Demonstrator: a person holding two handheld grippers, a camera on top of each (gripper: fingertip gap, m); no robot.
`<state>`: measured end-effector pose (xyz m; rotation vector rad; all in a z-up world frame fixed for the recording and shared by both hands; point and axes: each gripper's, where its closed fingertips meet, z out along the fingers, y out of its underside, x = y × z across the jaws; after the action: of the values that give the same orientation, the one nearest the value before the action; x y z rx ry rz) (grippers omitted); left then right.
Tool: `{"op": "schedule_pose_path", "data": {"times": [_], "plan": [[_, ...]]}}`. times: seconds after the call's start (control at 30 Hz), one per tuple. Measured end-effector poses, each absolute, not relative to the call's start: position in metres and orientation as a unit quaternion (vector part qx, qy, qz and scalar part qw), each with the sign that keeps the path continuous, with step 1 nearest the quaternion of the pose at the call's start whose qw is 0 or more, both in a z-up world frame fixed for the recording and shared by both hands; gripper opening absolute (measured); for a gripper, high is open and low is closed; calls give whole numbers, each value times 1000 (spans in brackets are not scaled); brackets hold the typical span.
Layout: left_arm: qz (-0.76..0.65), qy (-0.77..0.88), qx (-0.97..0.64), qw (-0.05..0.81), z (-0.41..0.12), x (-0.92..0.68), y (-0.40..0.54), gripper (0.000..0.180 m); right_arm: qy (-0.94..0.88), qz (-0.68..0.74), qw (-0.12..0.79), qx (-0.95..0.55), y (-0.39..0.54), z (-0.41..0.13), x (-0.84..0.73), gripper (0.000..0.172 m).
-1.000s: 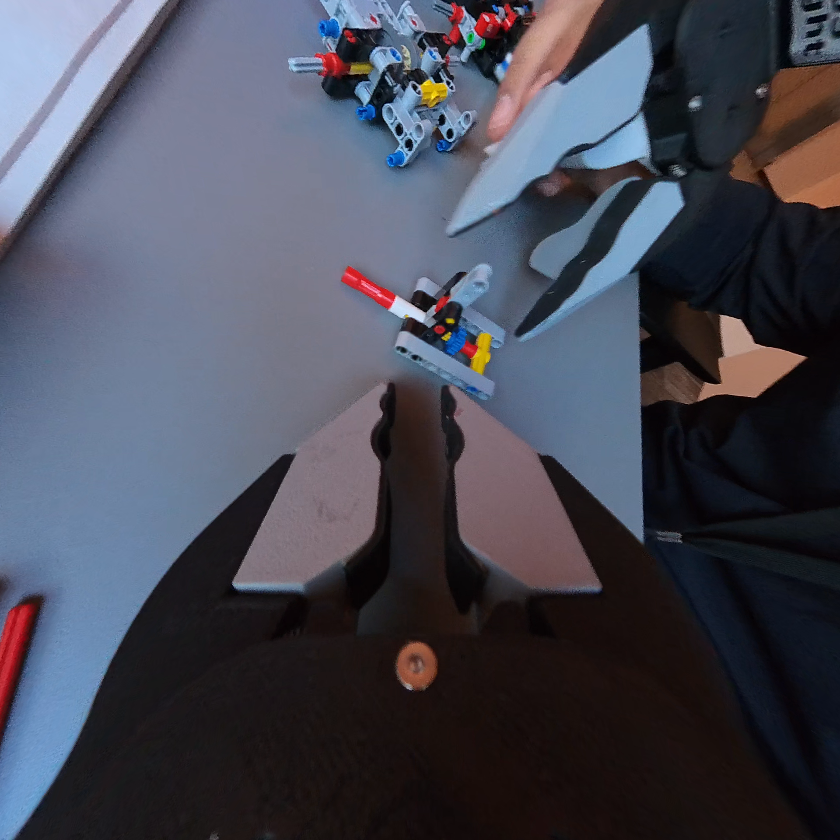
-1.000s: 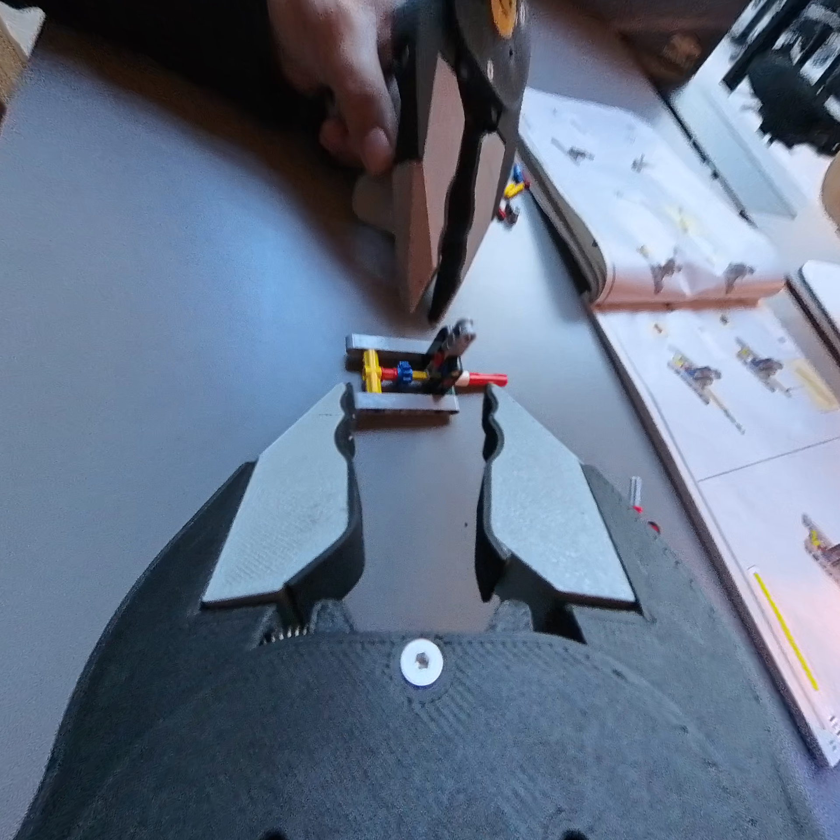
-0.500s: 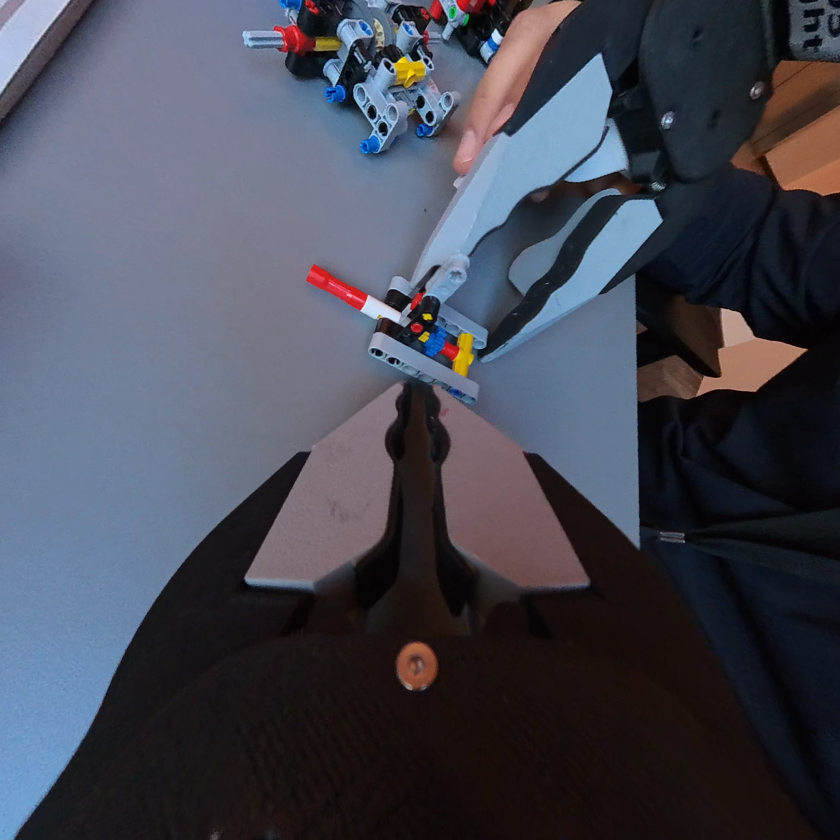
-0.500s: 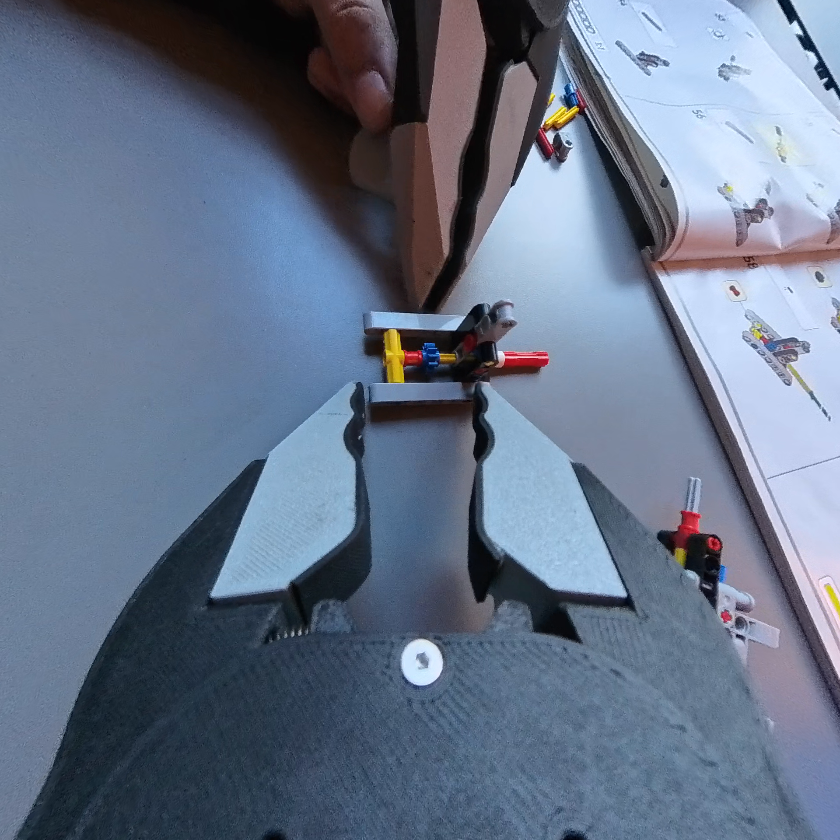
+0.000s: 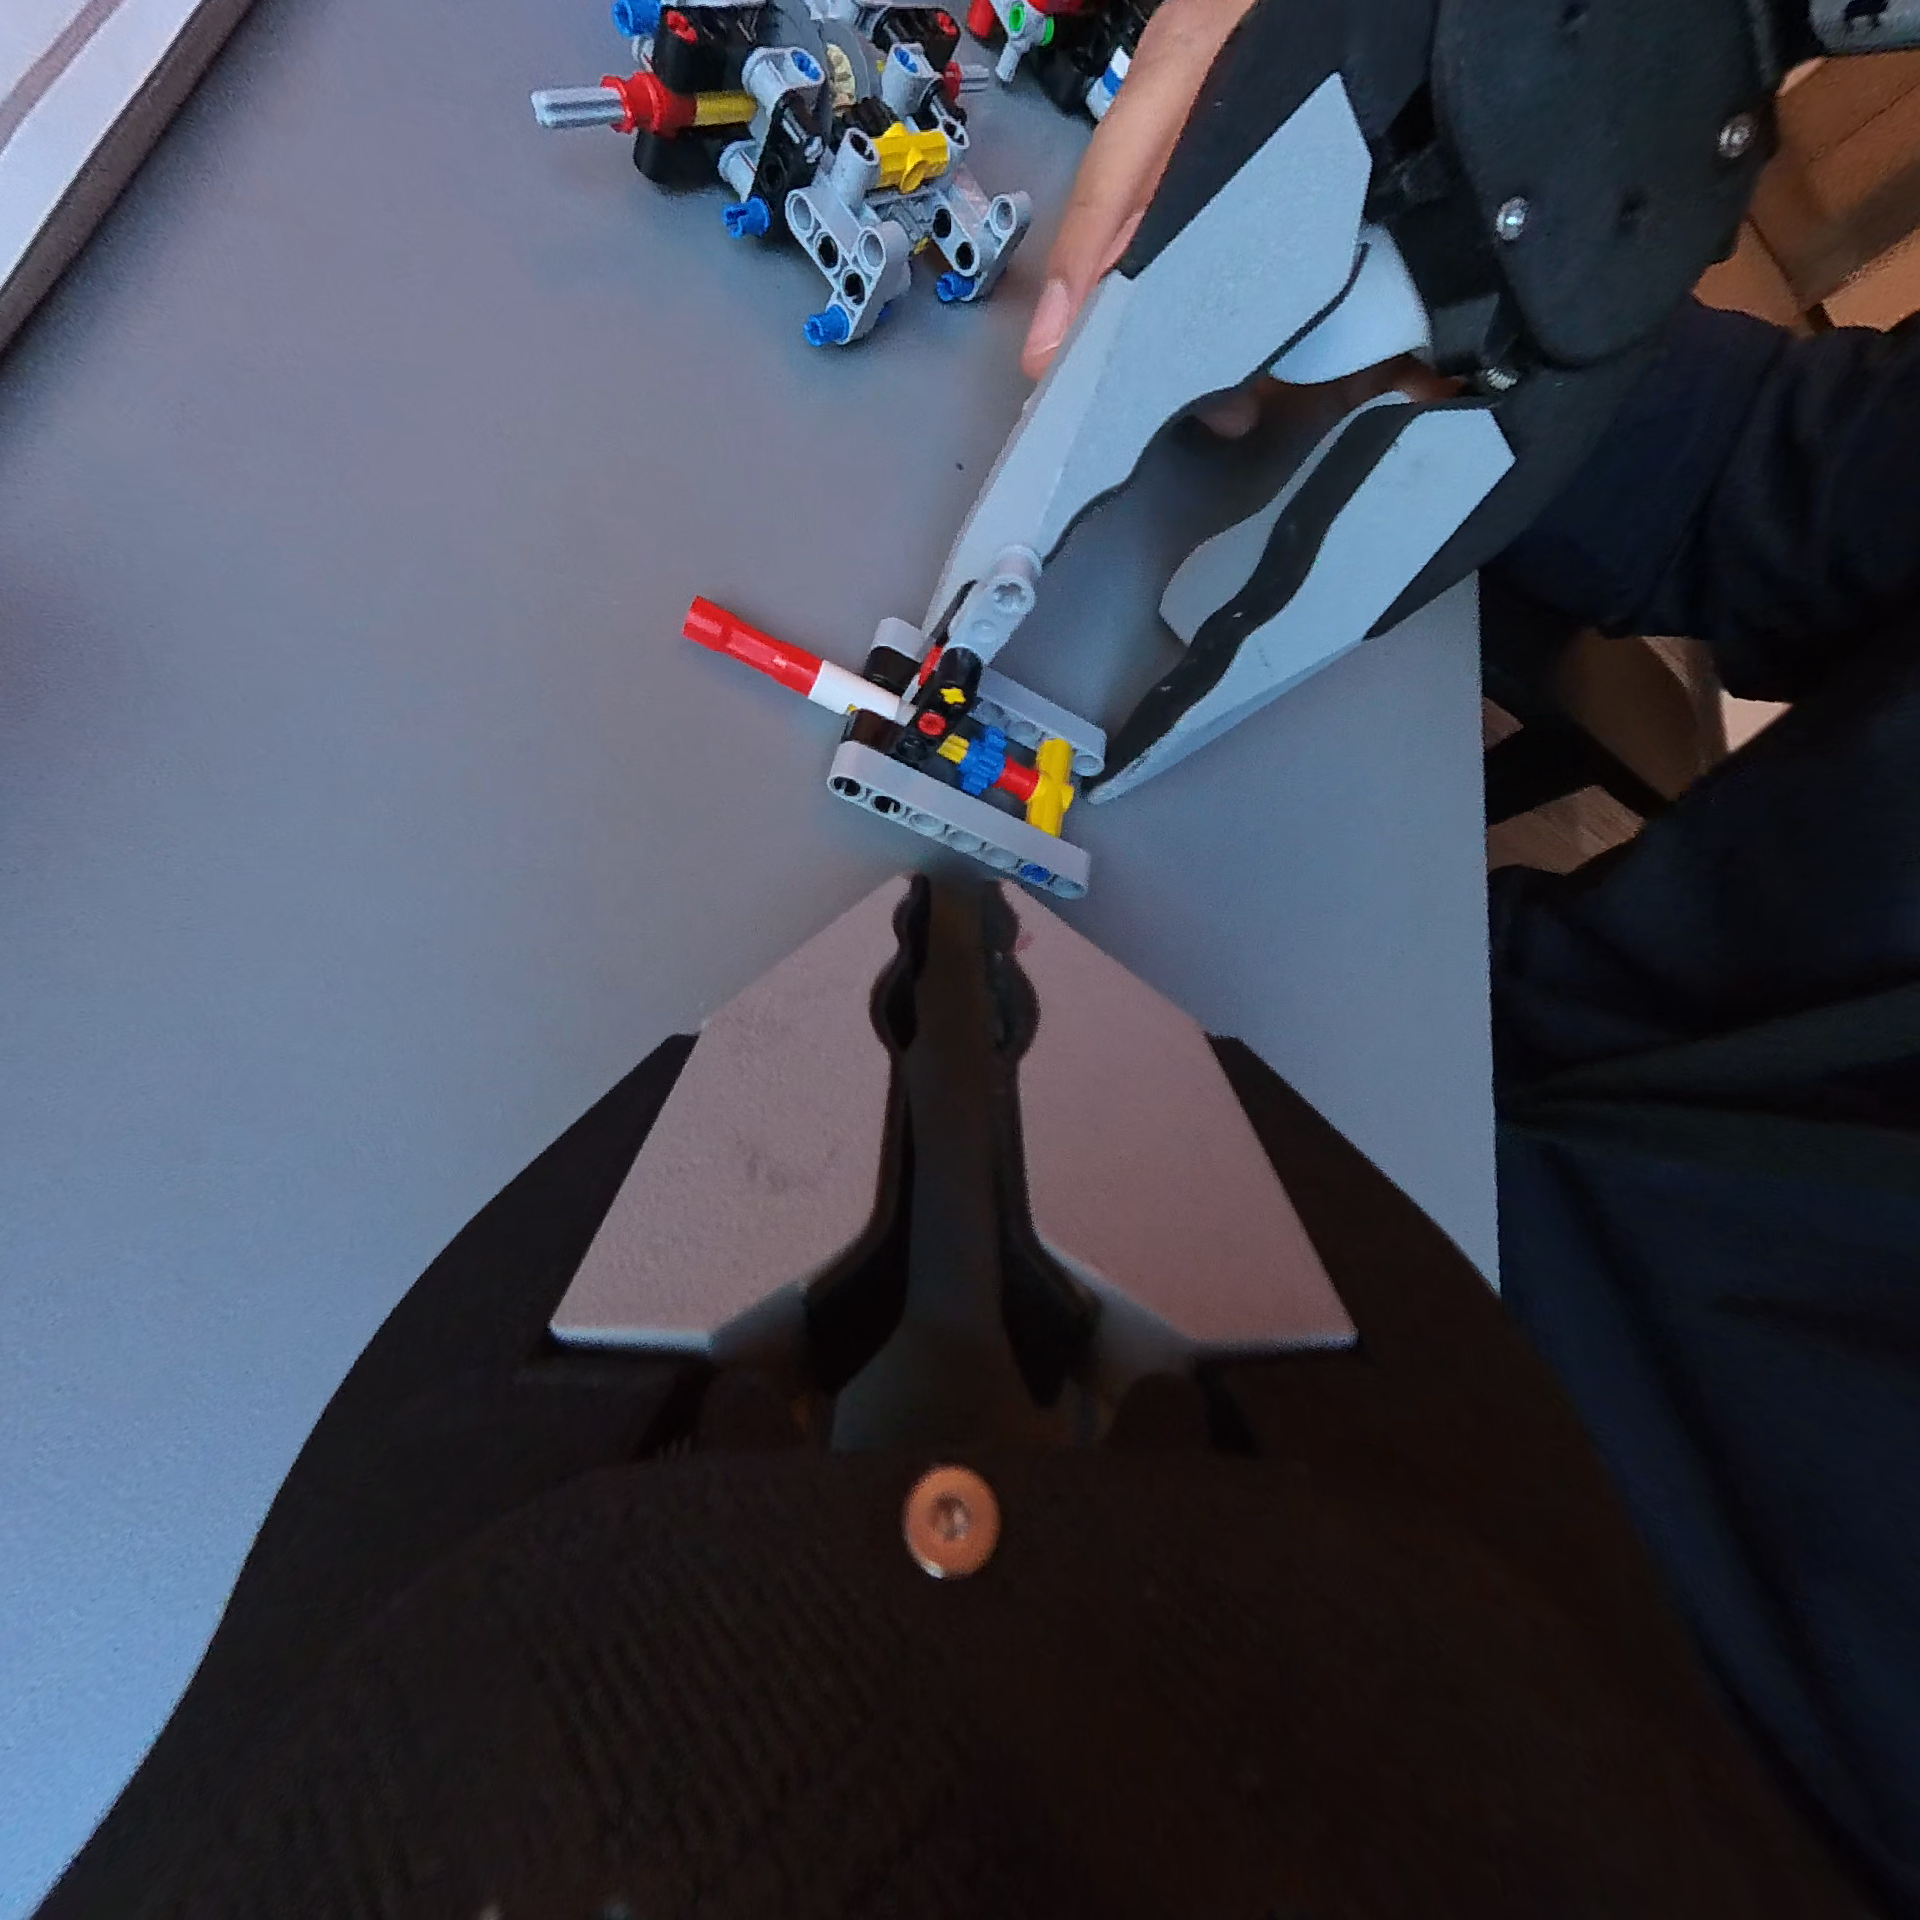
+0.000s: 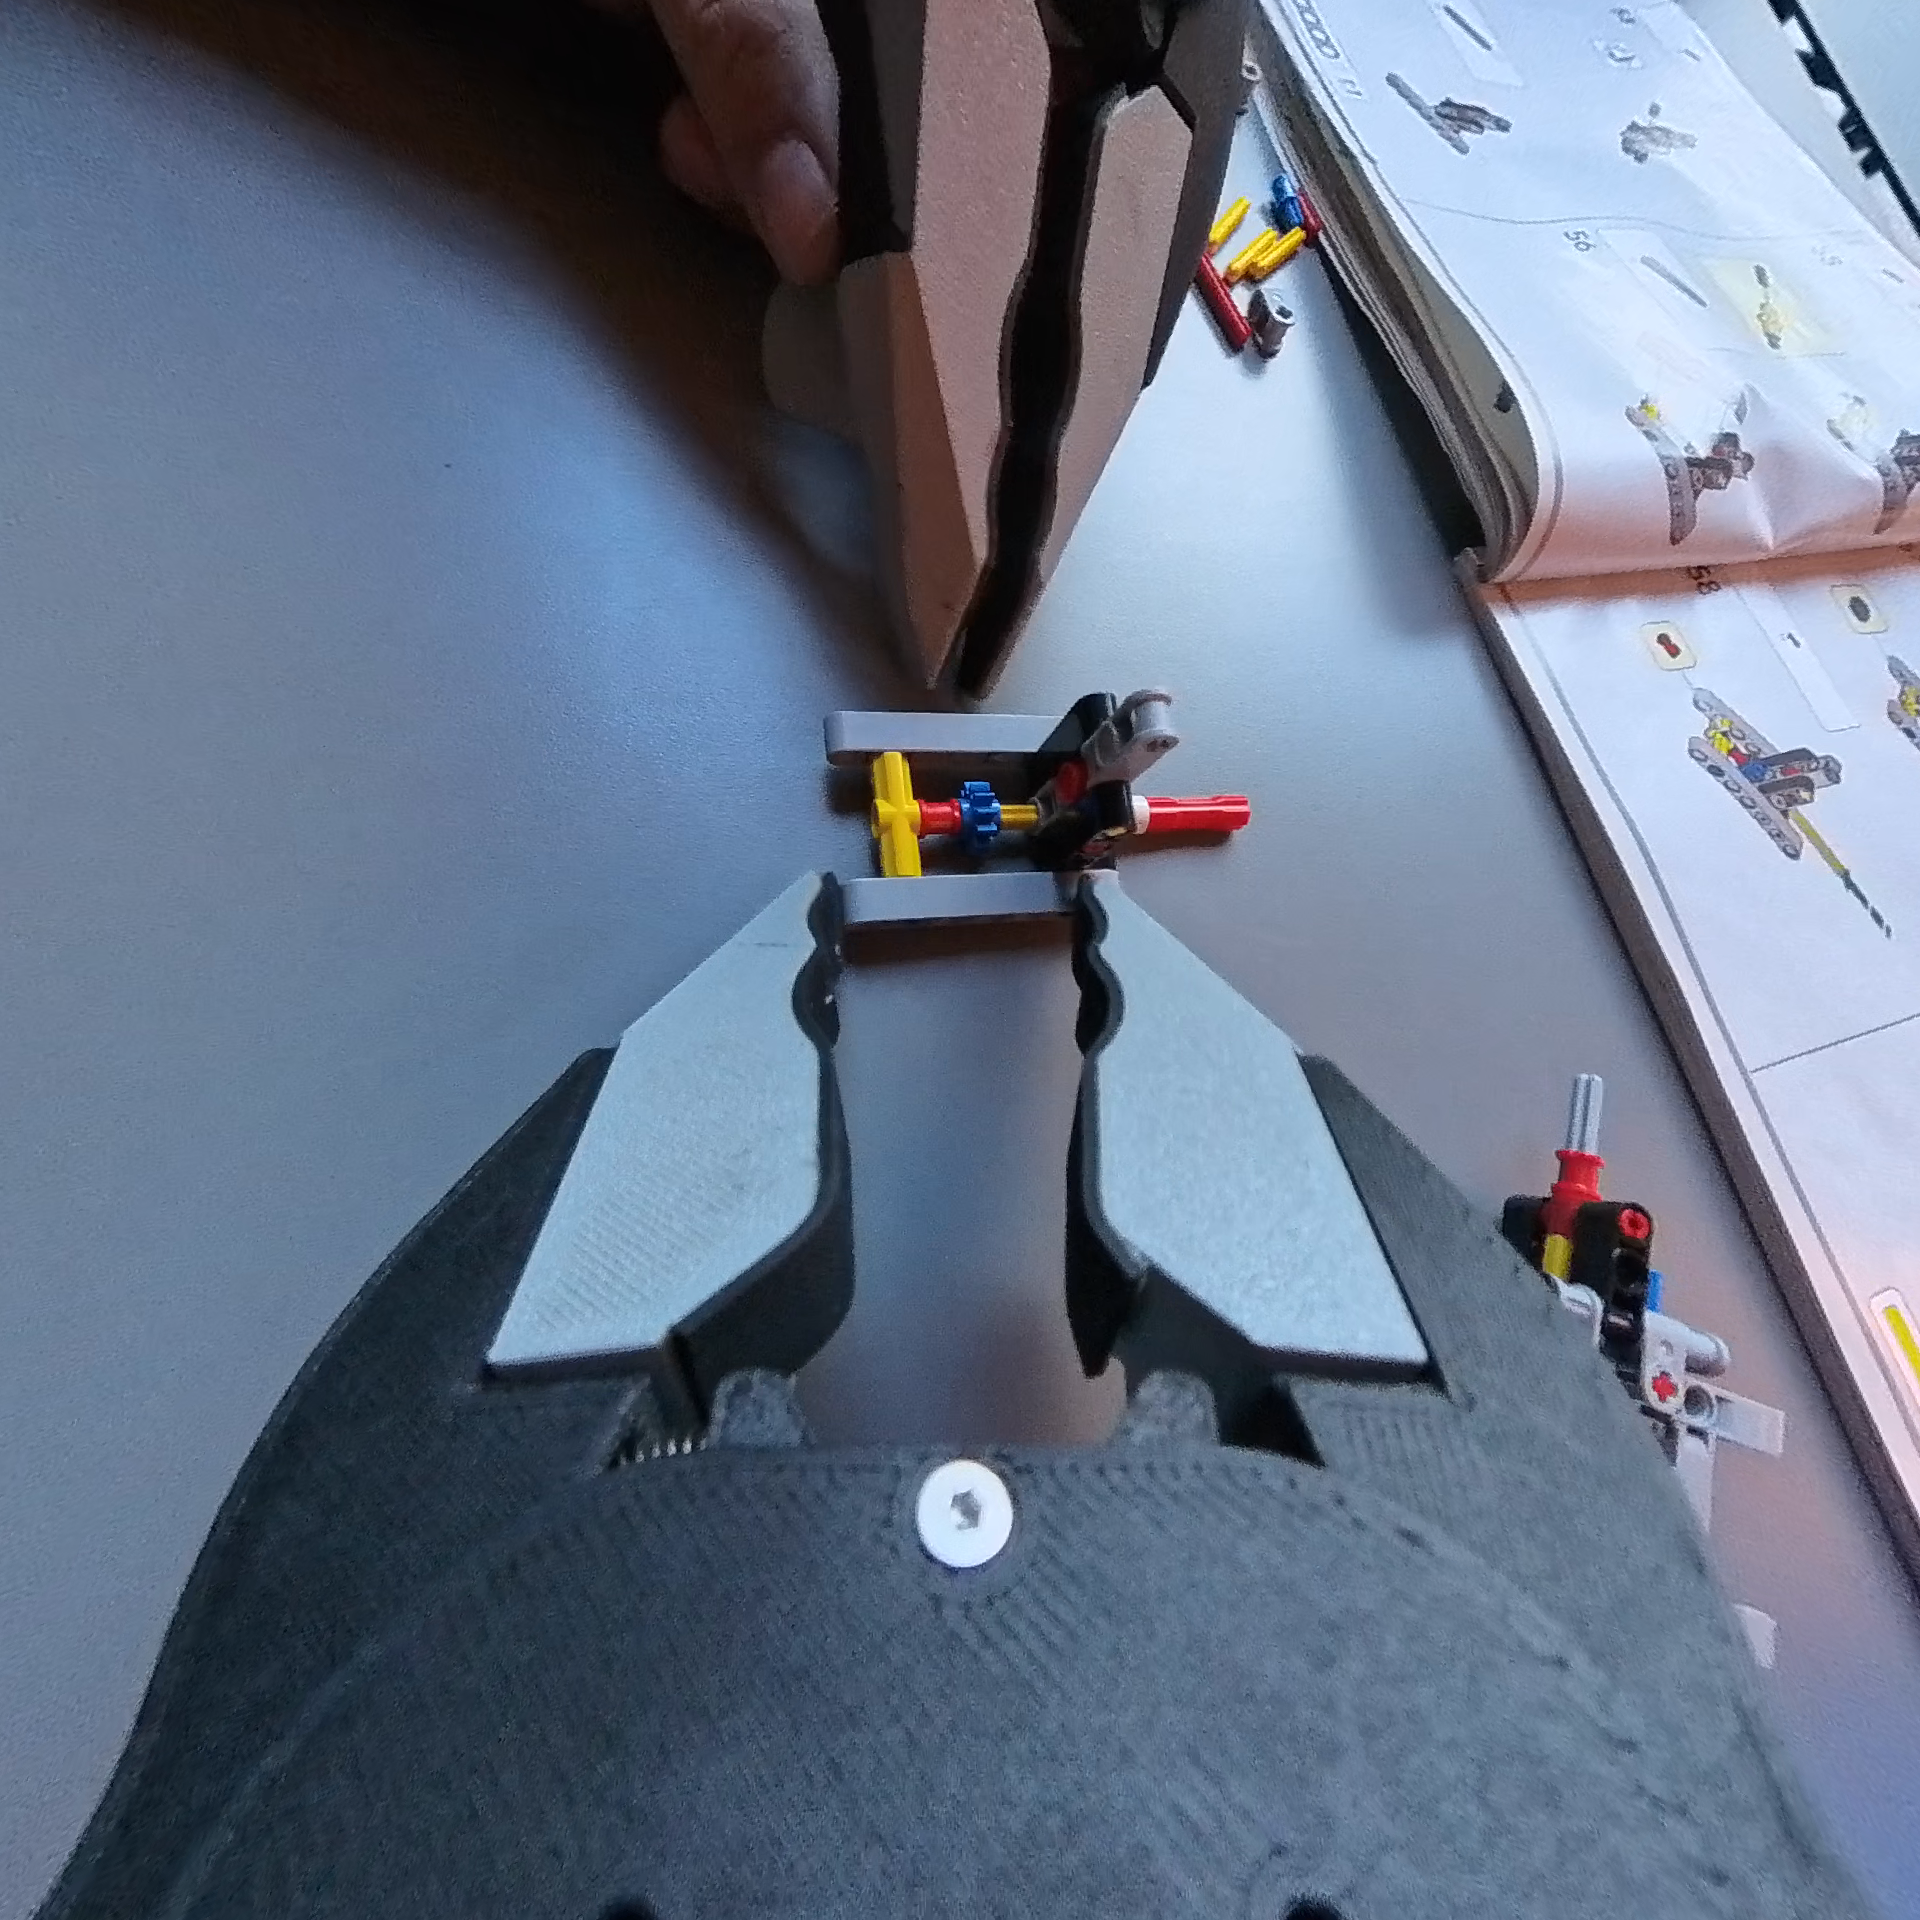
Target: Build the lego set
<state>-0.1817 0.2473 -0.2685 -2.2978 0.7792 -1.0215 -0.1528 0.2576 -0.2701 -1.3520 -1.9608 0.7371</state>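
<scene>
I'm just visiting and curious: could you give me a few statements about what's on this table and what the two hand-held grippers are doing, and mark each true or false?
1. The small brick assembly lies on the grey table. True.
2. The right hand-held gripper has its fingers wide apart, at the two ends of the assembly's near grey beam. True.
3. The left hand-held gripper holds the assembly's red axle. False: its nearly closed tips sit at the other grey beam, and the axle pokes out free.
4. An open instruction booklet lies on the table. True.
5. No other bricks are on the table. False: a larger brick model sits beyond.
</scene>
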Motion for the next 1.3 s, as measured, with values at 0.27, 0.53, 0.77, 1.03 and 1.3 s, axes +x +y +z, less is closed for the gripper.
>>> {"op": "schedule_pose_path", "data": {"times": [0.27,0.53,0.77,1.03,1.3], "plan": [[-392,292,-838,243,-267,-177,244,9,-737,277,320,-527,262,-270,-154,42],[-398,297,-835,238,-267,-173,242,8,-732,277,320,-534,262,-270,-155,42],[-399,303,-833,237,-267,-170,239,9,-726,286,317,-540,260,-269,-157,31],[-393,299,-834,245,-266,-171,241,12,-716,314,299,-547,260,-265,-156,21],[-364,297,-841,267,-267,-178,247,17,-714,322,293,-548,258,-264,-155,18]]}}
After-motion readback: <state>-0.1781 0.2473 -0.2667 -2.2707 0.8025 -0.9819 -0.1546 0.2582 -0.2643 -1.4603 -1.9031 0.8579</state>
